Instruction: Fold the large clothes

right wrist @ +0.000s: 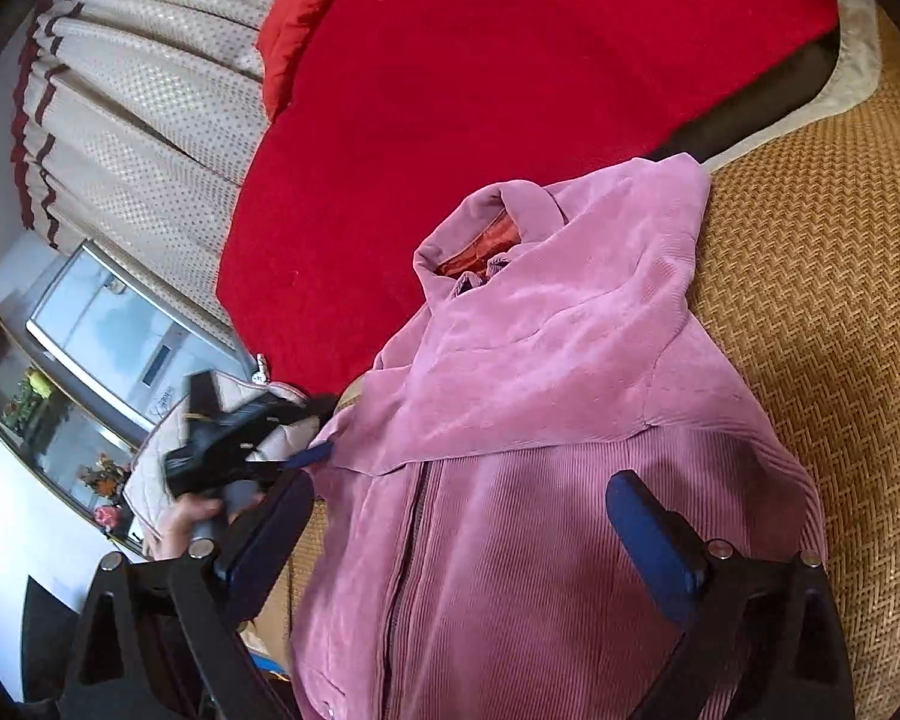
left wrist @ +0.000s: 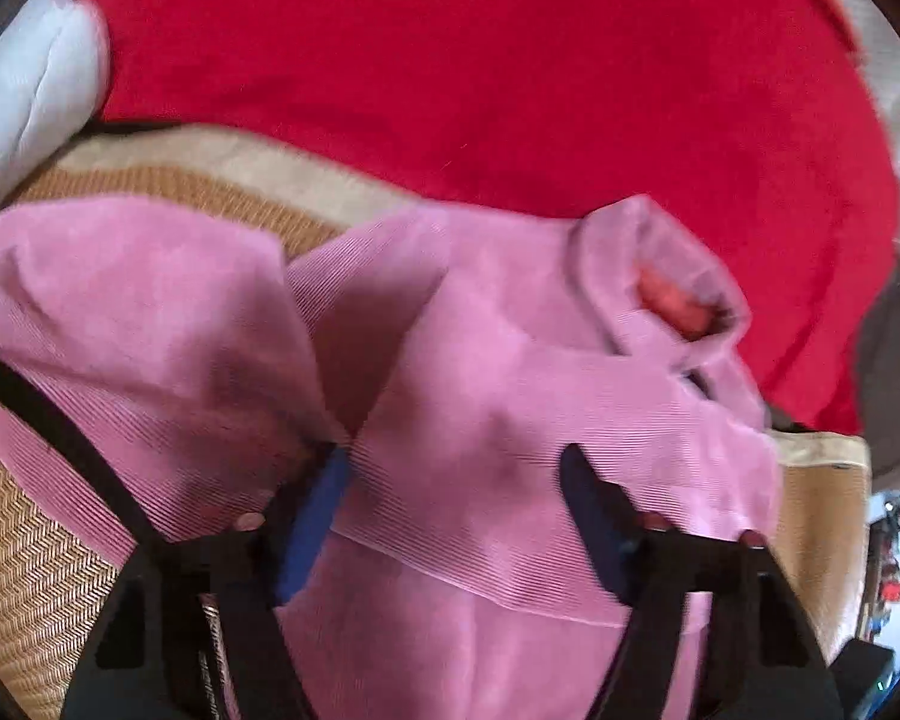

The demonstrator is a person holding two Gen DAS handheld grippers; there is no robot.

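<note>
A pink corduroy jacket (right wrist: 540, 420) with a zip front and an orange-lined collar (right wrist: 480, 246) lies on a woven straw mat (right wrist: 822, 312). One sleeve is folded across its chest. My right gripper (right wrist: 456, 528) is open above the jacket's lower front, with blue pads (right wrist: 648, 528) apart. My left gripper (left wrist: 450, 480) is open over the jacket (left wrist: 480, 390) near its edge, with cloth lying between the fingers but not pinched. The left gripper also shows in the right wrist view (right wrist: 258, 450), held by a hand at the jacket's left side.
A red blanket (right wrist: 480, 90) covers the bed beyond the jacket and also shows in the left wrist view (left wrist: 480, 60). A white pillow (left wrist: 30, 90) lies at far left. Curtains (right wrist: 138, 90), a window and a shelf with flowers (right wrist: 60, 420) stand to the left.
</note>
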